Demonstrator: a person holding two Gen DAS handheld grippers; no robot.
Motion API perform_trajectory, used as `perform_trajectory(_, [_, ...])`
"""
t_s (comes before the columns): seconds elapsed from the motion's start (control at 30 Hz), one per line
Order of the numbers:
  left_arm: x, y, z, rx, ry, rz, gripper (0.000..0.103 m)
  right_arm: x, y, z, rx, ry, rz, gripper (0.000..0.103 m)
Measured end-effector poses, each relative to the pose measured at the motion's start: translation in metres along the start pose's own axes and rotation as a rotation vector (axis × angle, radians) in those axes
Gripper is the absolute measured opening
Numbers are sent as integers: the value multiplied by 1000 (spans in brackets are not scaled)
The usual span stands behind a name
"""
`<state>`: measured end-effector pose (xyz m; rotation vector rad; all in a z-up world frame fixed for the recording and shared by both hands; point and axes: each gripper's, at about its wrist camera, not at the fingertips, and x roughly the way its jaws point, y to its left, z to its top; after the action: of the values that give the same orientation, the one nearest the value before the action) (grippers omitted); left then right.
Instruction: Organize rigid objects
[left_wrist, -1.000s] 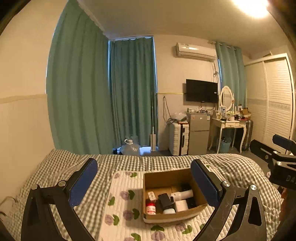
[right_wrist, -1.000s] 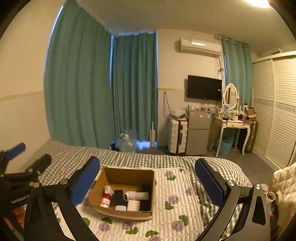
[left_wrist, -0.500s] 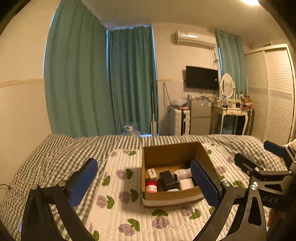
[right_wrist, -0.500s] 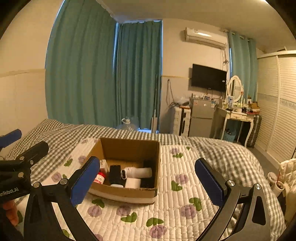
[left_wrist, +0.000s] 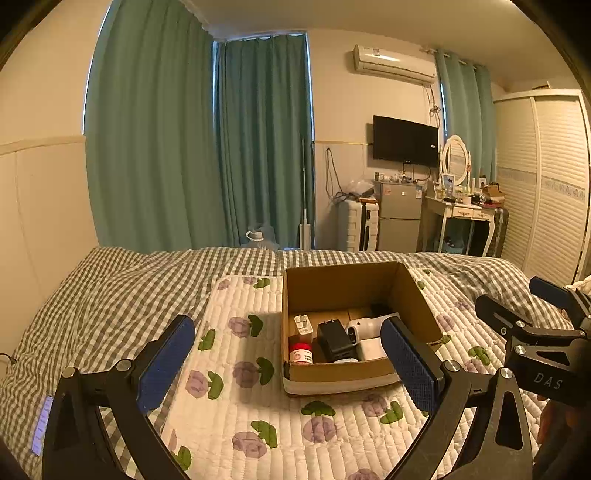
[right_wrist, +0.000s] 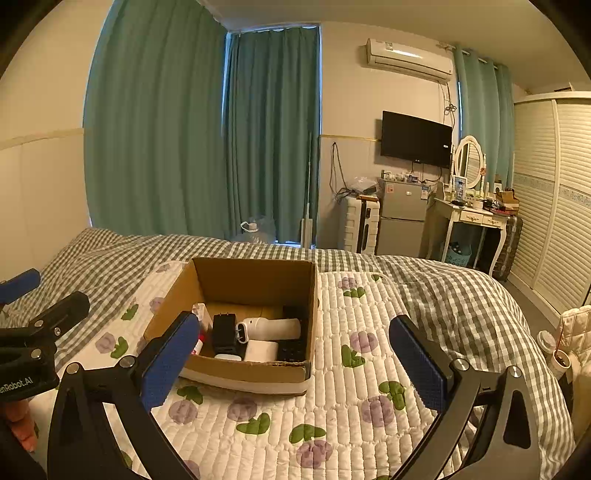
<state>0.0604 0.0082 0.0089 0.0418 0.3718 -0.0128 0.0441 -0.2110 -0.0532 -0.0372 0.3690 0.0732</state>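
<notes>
An open cardboard box (left_wrist: 417, 299) sits on a white quilted mat with purple flowers (left_wrist: 236, 332) on the bed; it also shows in the right wrist view (right_wrist: 255, 280). Inside lie a black charger (left_wrist: 334, 341), a white cylindrical device (left_wrist: 369, 325), a red-capped bottle (left_wrist: 301, 352), a small white plug (left_wrist: 303, 324) and a white block (right_wrist: 261, 350). My left gripper (left_wrist: 288, 363) is open and empty, held just in front of the box. My right gripper (right_wrist: 295, 360) is open and empty, in front of the box and to its right.
The bed has a grey checked cover (left_wrist: 110, 288). Teal curtains (left_wrist: 207, 147) hang behind it. A fridge (left_wrist: 400, 218), a suitcase (left_wrist: 356, 225), a dressing table (left_wrist: 461, 214) and a wardrobe (left_wrist: 554, 184) stand at the far right.
Both grippers have come closer to the box and tilted down, so the box and mat now look larger and sit higher in both views. Both stay open.
</notes>
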Motion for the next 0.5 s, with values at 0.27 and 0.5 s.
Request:
perform_trajectory(0.27, [2, 1, 0, -11, 4, 0, 103, -2, 1, 2, -10, 2, 0, 103])
perform_trajectory(0.5, [2, 1, 0, -13, 14, 0, 103, -2, 5, 5, -21, 3, 2, 103])
